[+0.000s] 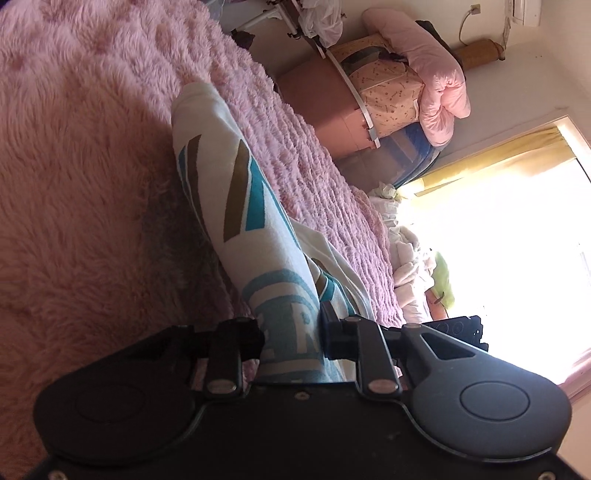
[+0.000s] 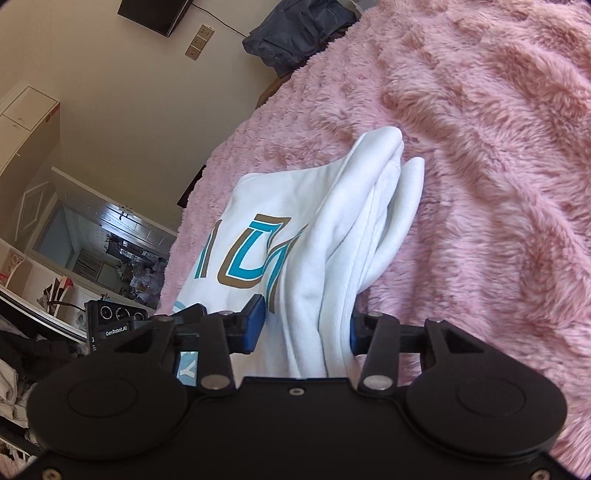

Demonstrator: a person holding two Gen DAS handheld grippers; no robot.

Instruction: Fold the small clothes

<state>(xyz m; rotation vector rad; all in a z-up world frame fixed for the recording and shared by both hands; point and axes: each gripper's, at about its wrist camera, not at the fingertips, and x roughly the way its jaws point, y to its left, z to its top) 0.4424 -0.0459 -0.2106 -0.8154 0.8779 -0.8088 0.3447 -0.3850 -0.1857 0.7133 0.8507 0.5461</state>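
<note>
A white garment with teal and gold print (image 1: 236, 192) lies folded on a fluffy pink blanket (image 1: 81, 155). My left gripper (image 1: 293, 338) is shut on one end of it, the printed cloth pinched between the jaws. In the right wrist view the same white garment (image 2: 332, 229) bunches in thick folds. My right gripper (image 2: 306, 325) is shut on those folds, blue pads pressing both sides. The other gripper (image 2: 114, 317) shows at the left in that view.
The pink blanket (image 2: 480, 147) covers the bed. Stacked pink bedding (image 1: 424, 85) and a bright window with a yellow curtain (image 1: 498, 162) lie beyond the bed. Loose clothes (image 1: 410, 266) sit at its far edge. A dark bag (image 2: 295, 29) lies at the bed's far corner.
</note>
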